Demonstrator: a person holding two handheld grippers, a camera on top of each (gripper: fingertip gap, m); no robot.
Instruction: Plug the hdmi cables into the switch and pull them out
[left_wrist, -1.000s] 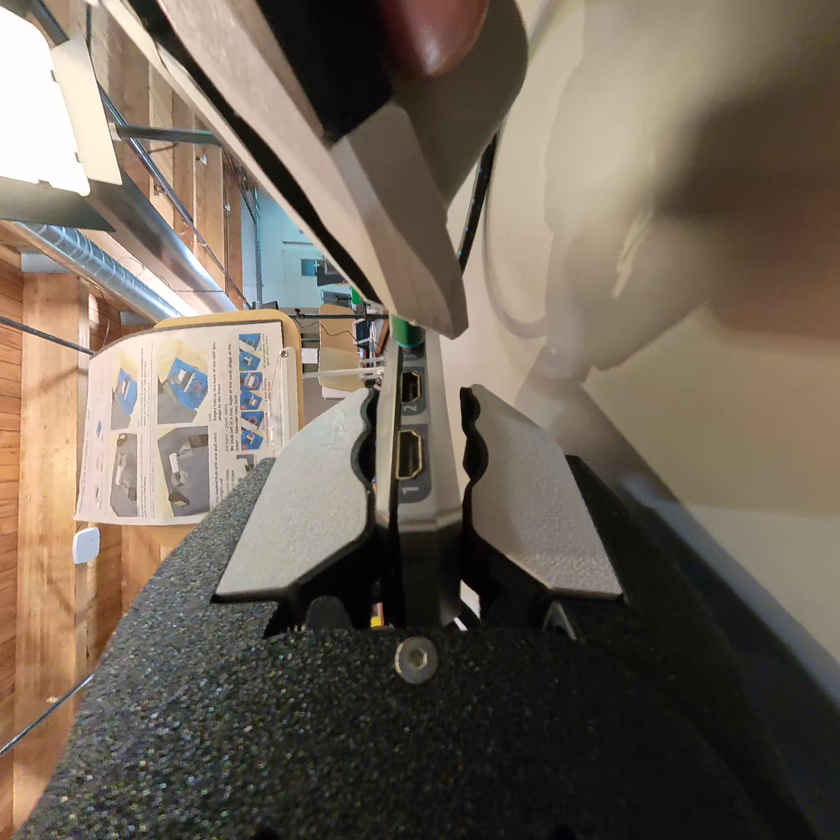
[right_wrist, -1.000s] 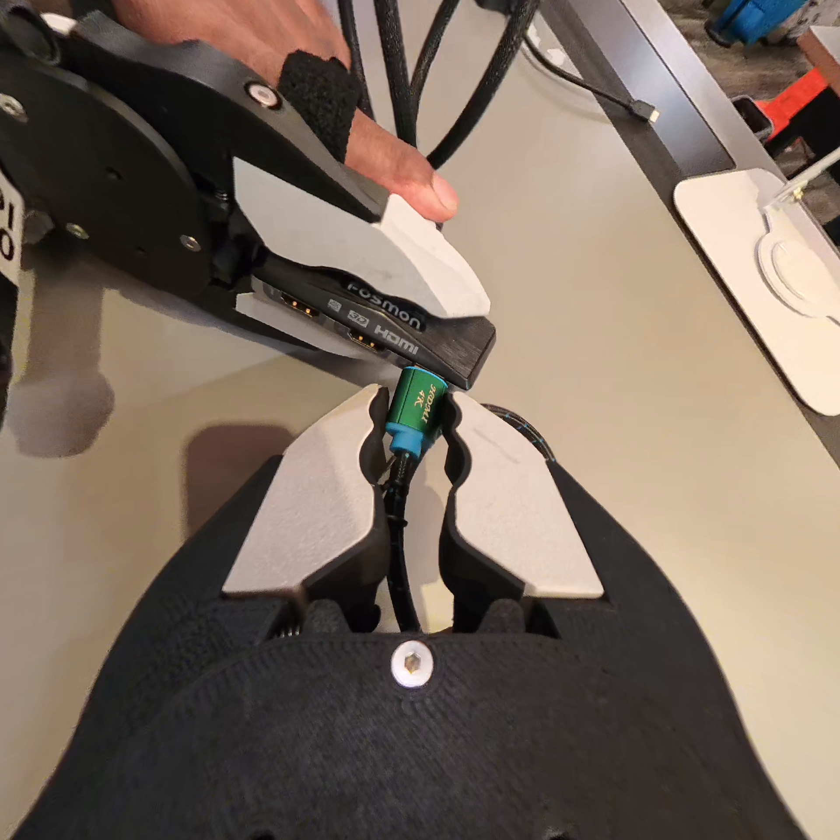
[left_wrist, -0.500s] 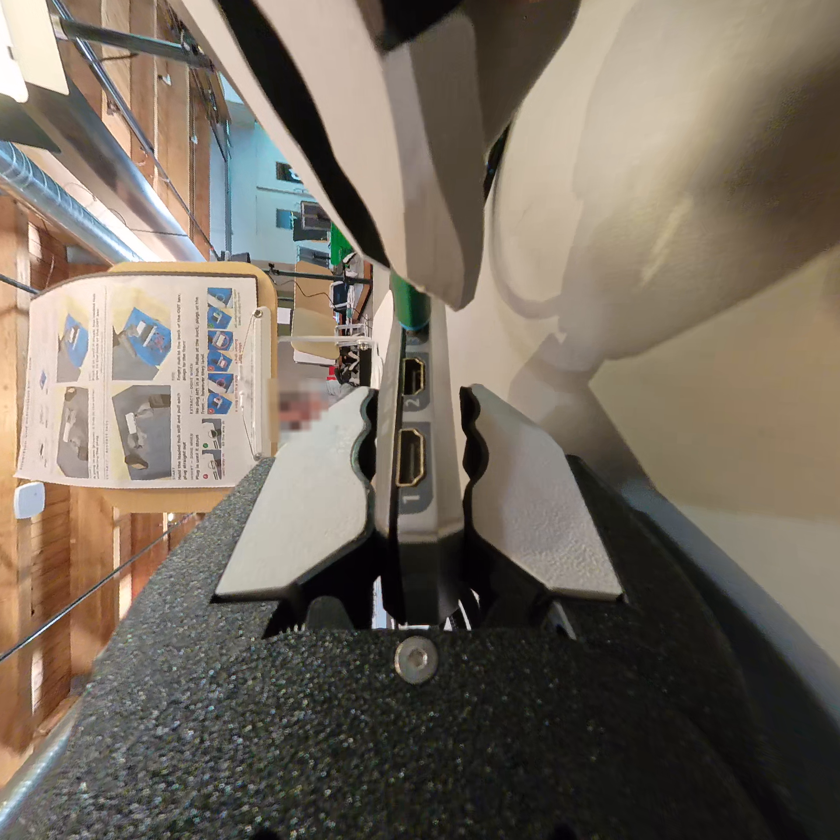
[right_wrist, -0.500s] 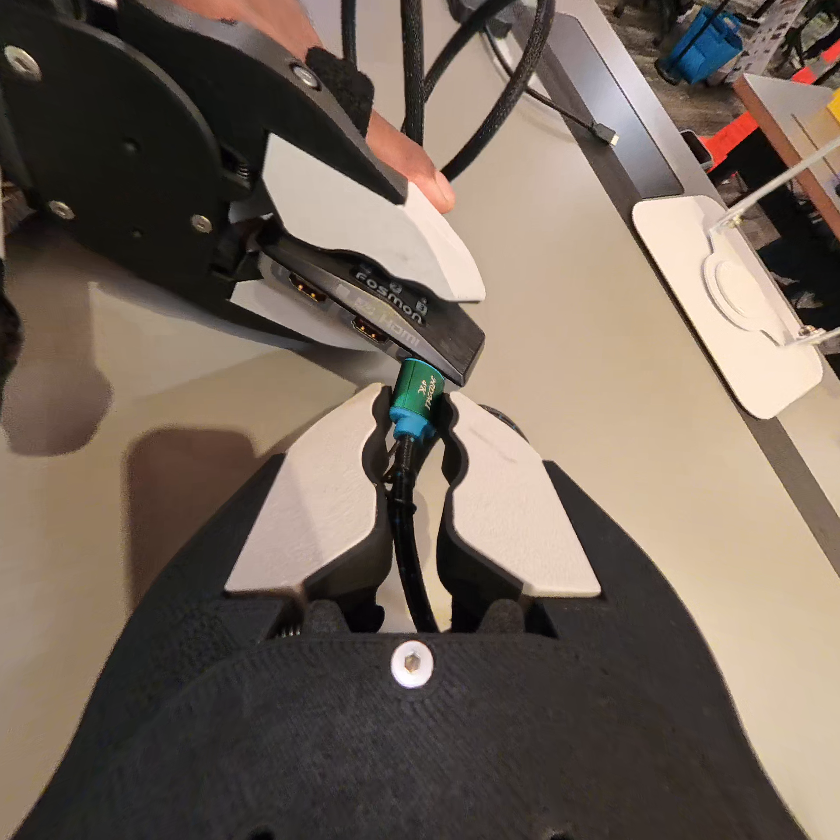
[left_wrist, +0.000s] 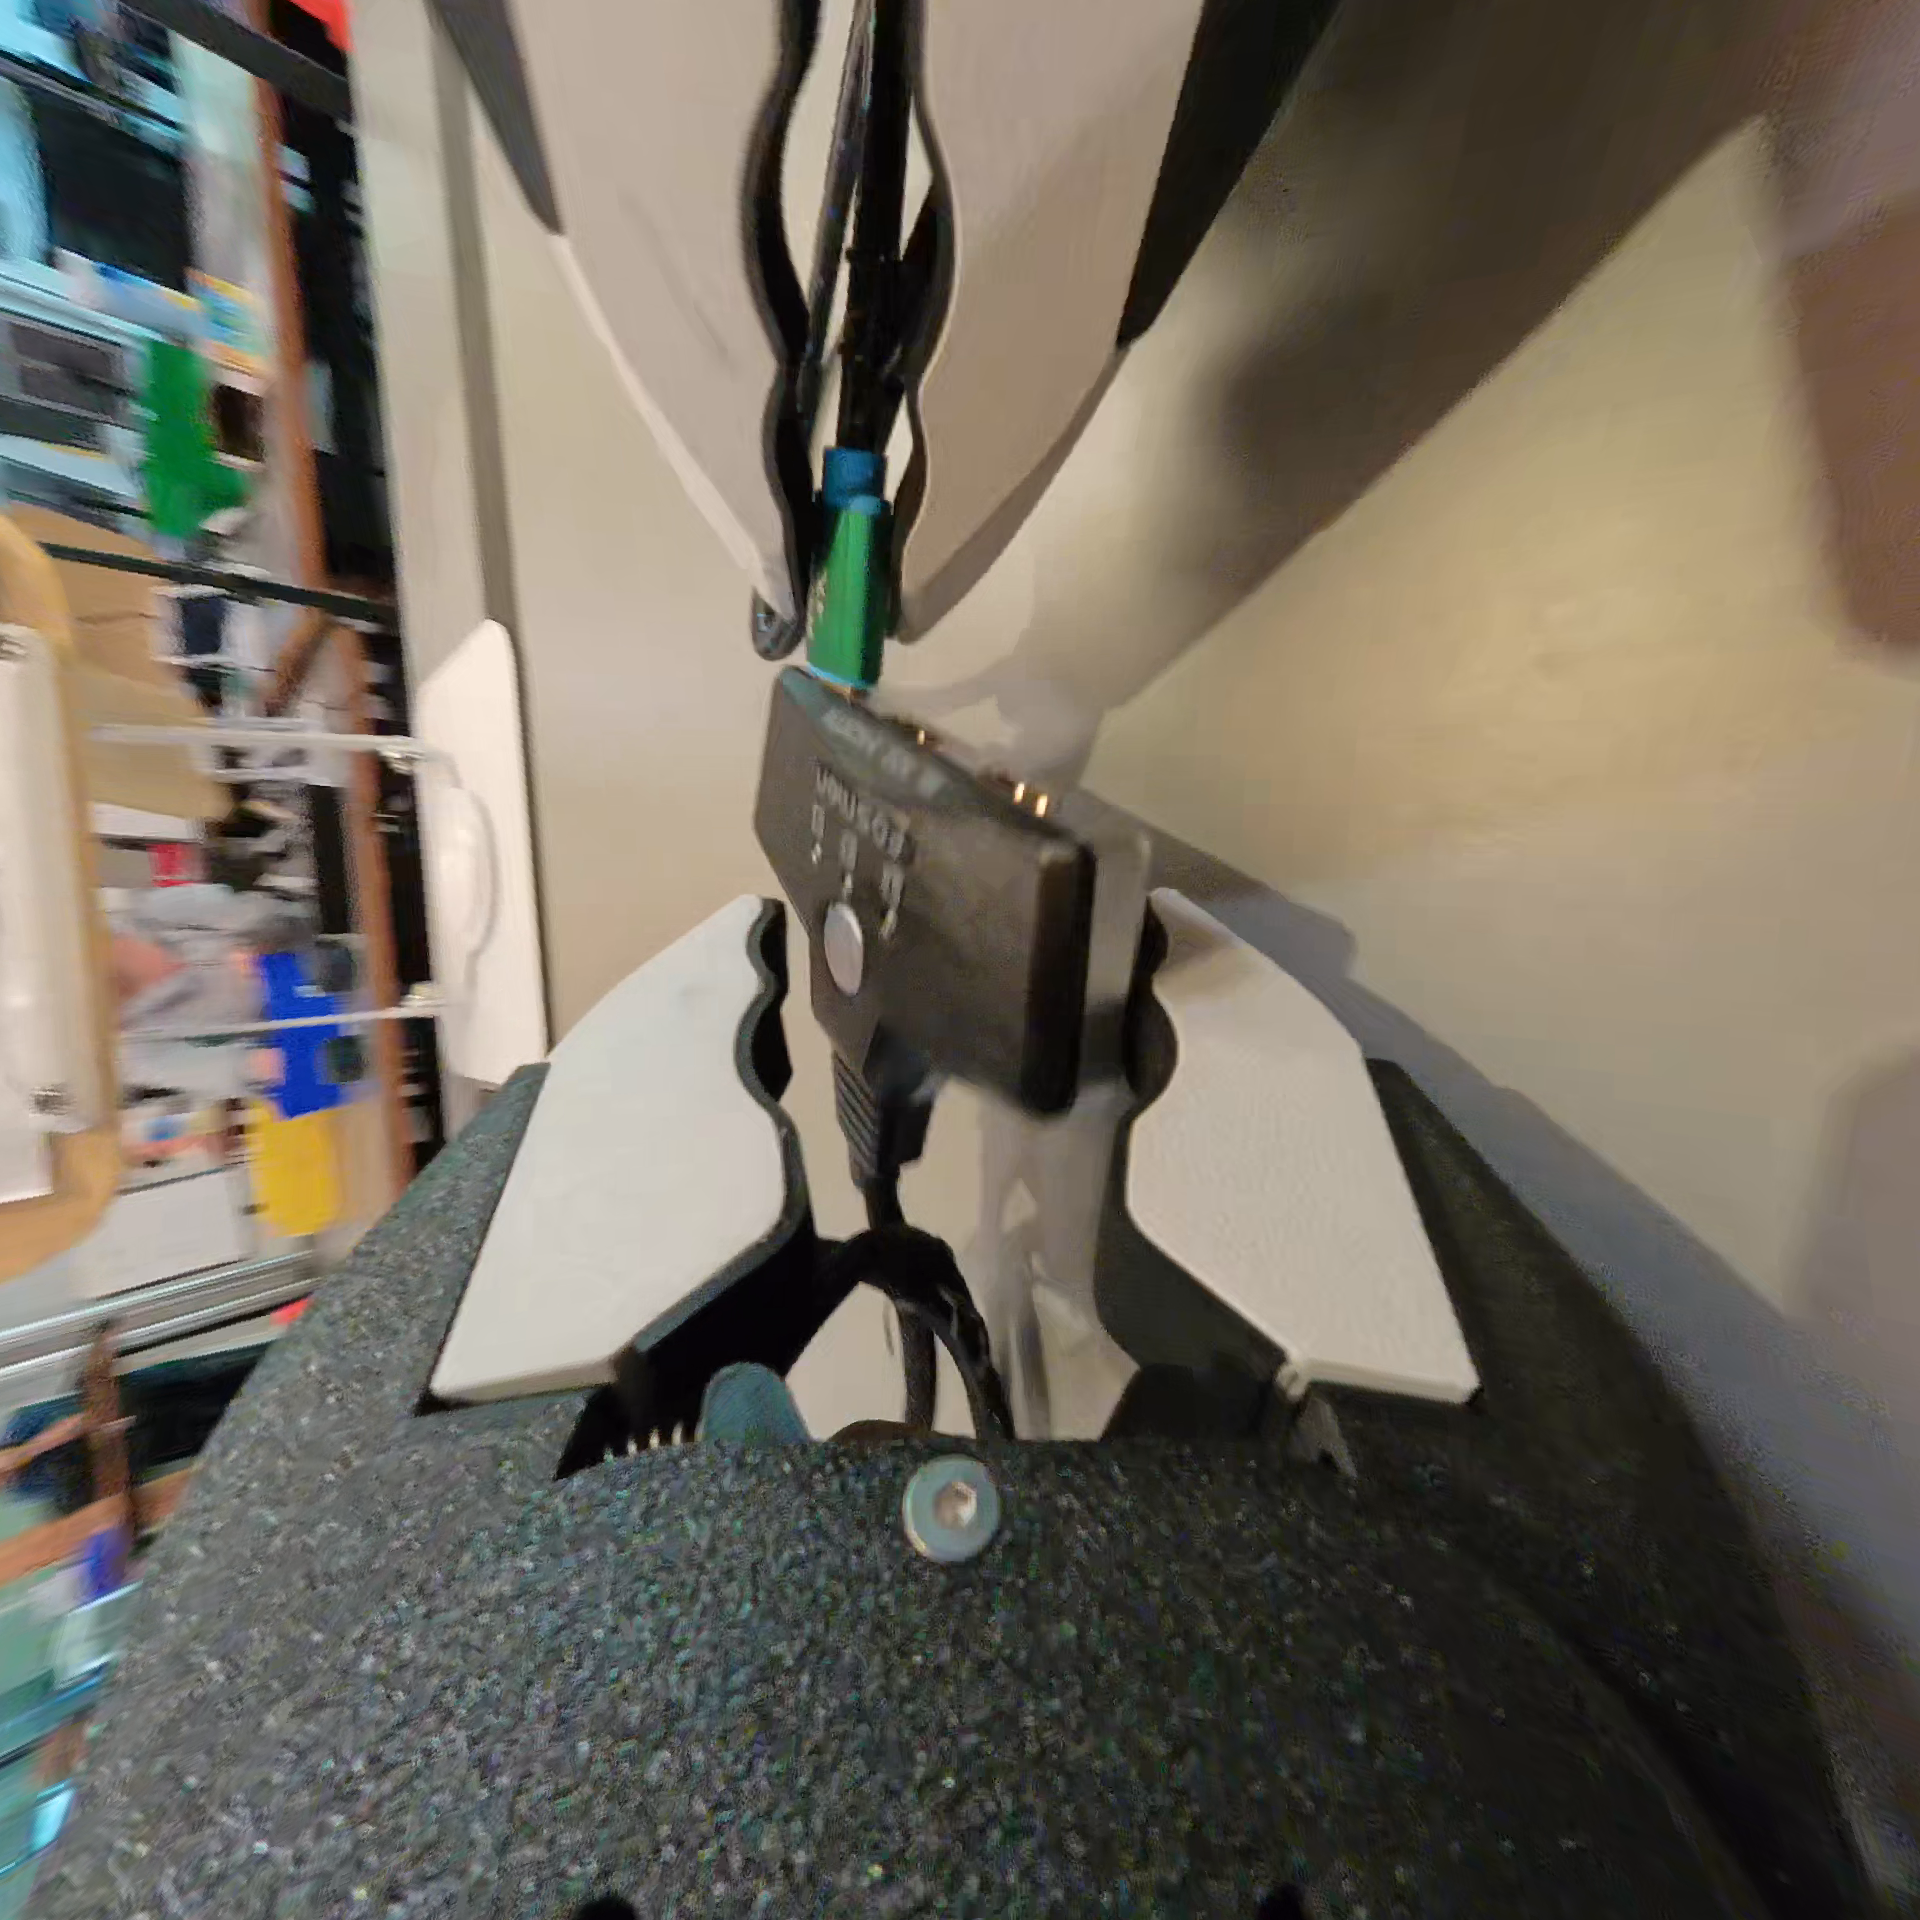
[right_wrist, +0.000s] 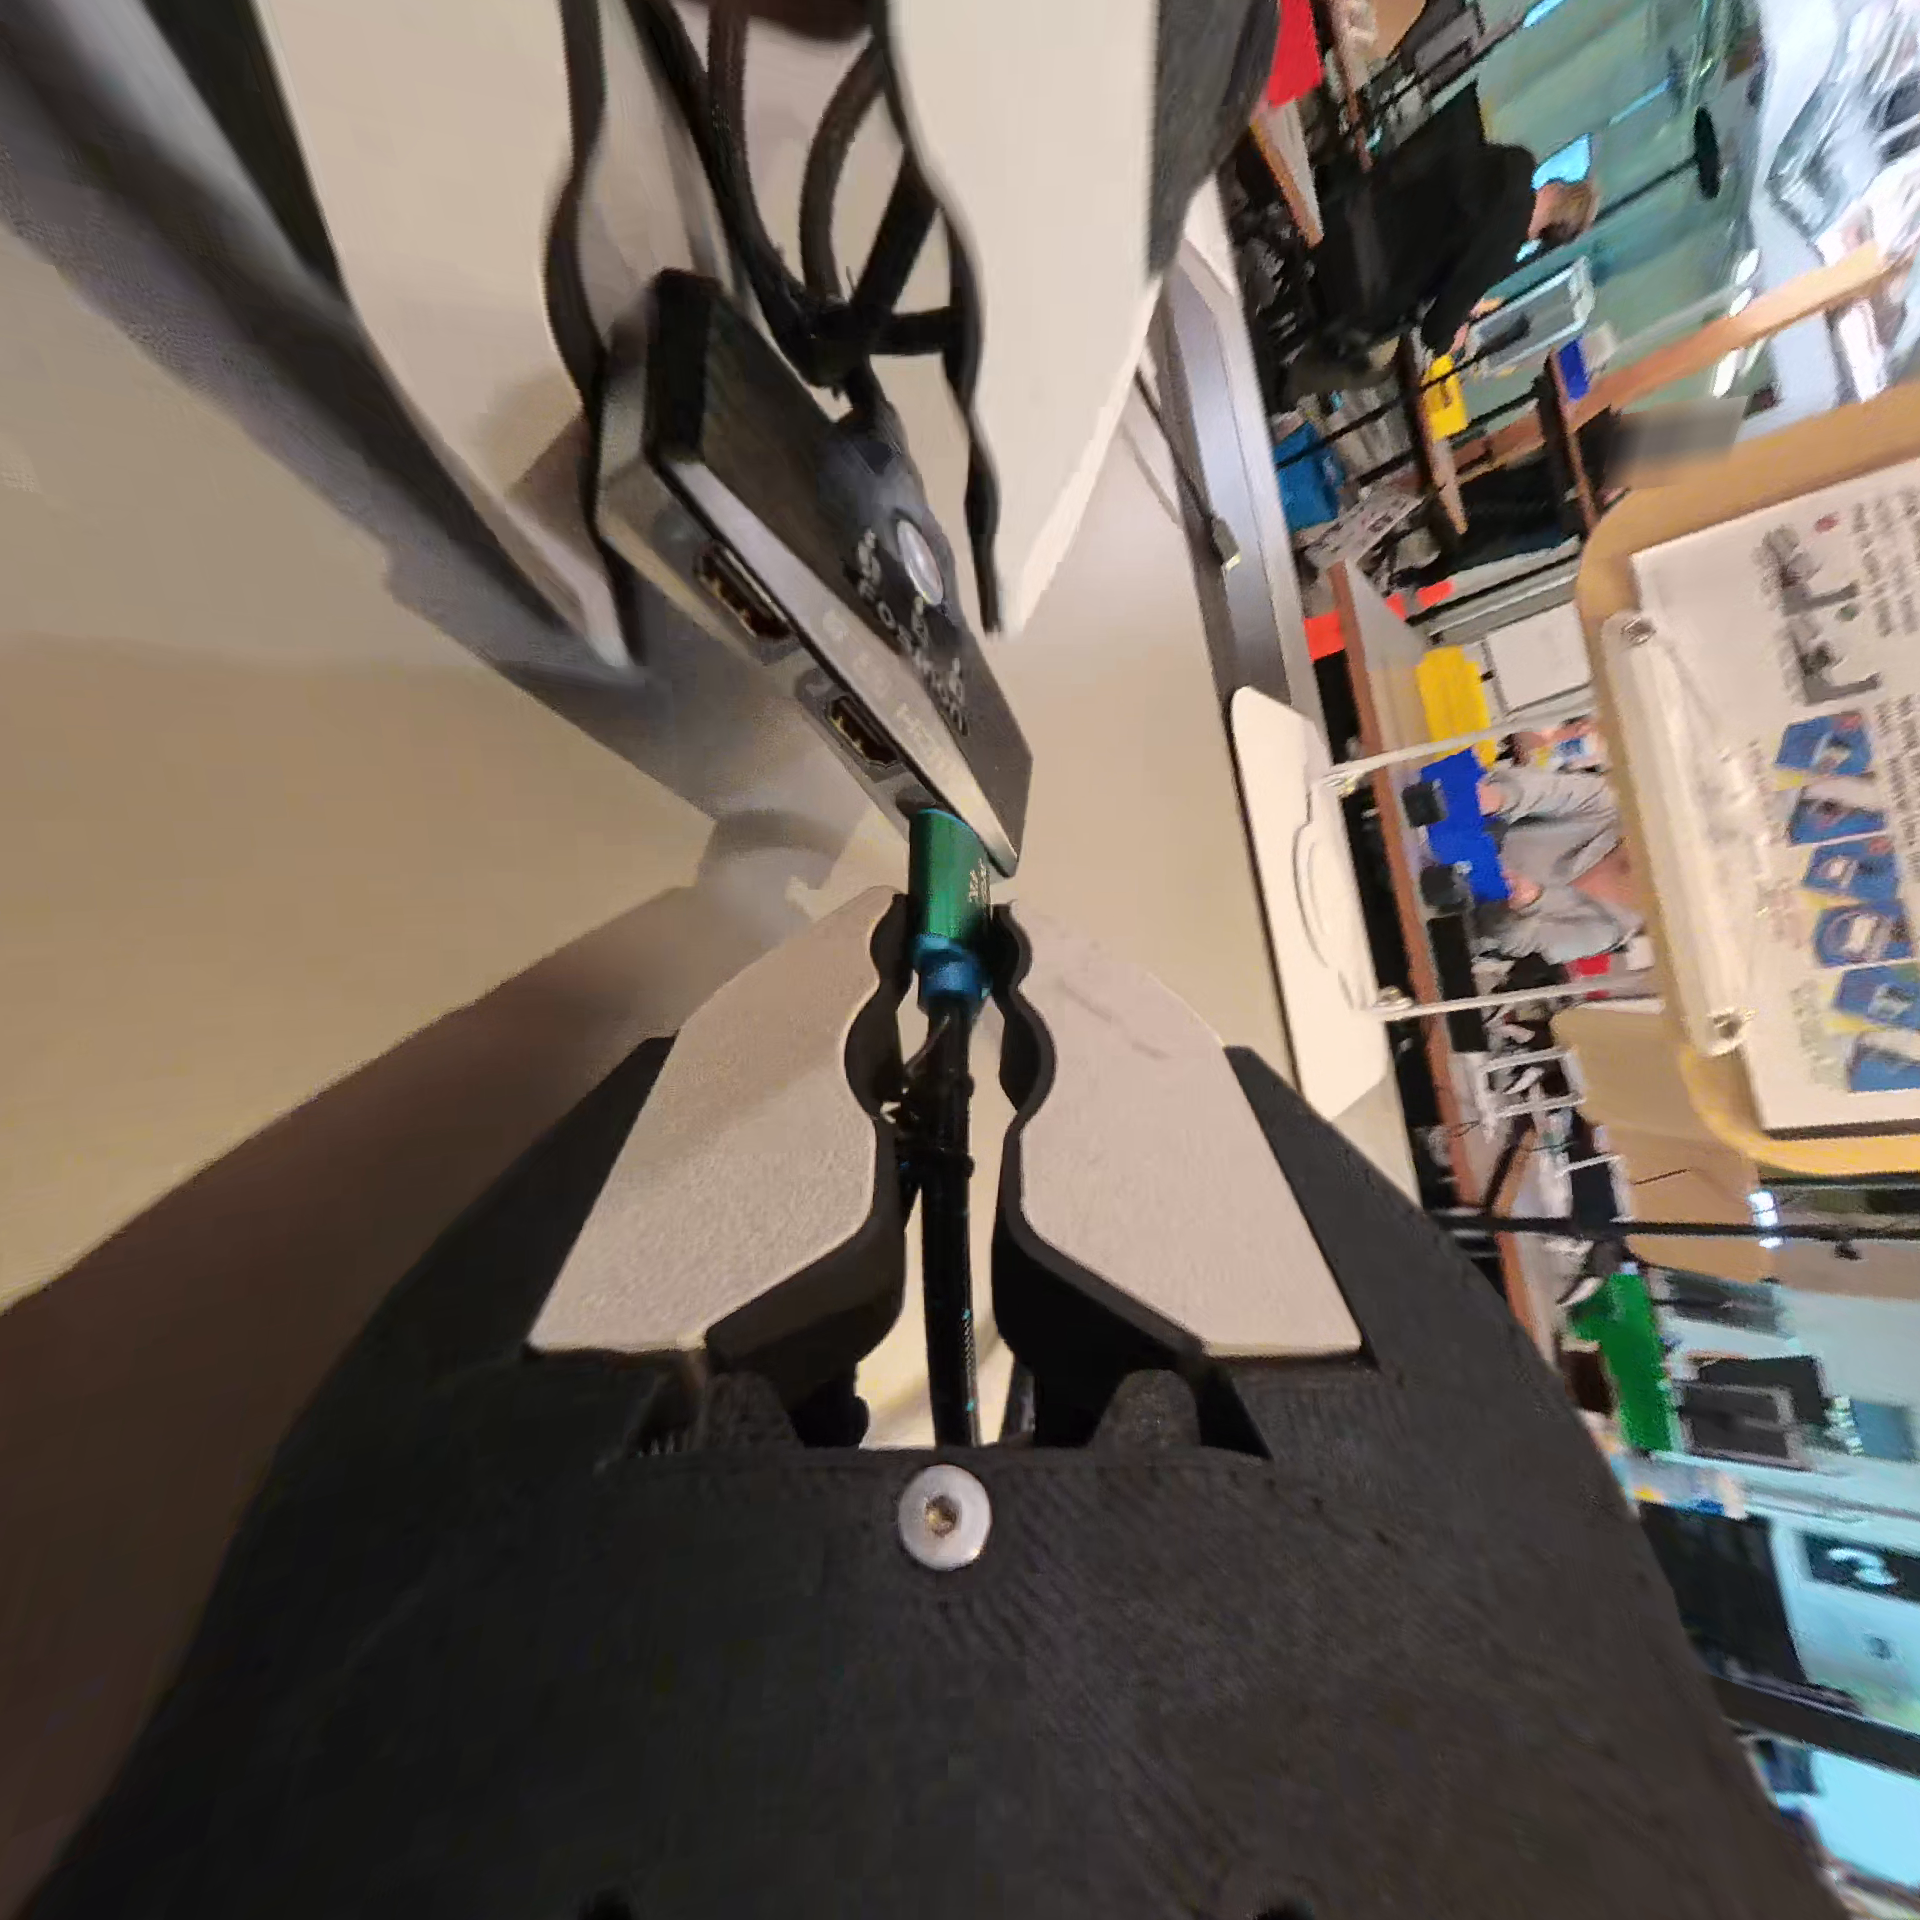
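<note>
My left gripper (left_wrist: 961, 914) is open. A black switch box (left_wrist: 966, 997) with a round silver button stands tilted between its fingers, and neither pad presses on it. The box's own black cable (left_wrist: 883, 1143) runs back between the fingers. My right gripper (right_wrist: 945, 920) is shut on a green plug (right_wrist: 945, 873) with a blue collar, and the plug's tip sits in the end port of the box (right_wrist: 810, 582). A black braided cable (right_wrist: 948, 1247) trails back from the plug. The right gripper (left_wrist: 844, 623) also shows in the left wrist view, pinching the plug (left_wrist: 854, 582).
Both grippers are over a beige table (left_wrist: 1455, 727). A white pad with a clear stand (right_wrist: 1299, 883) lies near the table's edge. Behind it are a board with a printed sheet (right_wrist: 1787, 779), shelves, and seated people. The gap from one gripper's tips to the other's is roughly 6 cm.
My left jaws opened wide and let go of the switch box, which turned to show its flat face. Both views rolled sharply. My right jaws closed a little tighter on the green plug.
</note>
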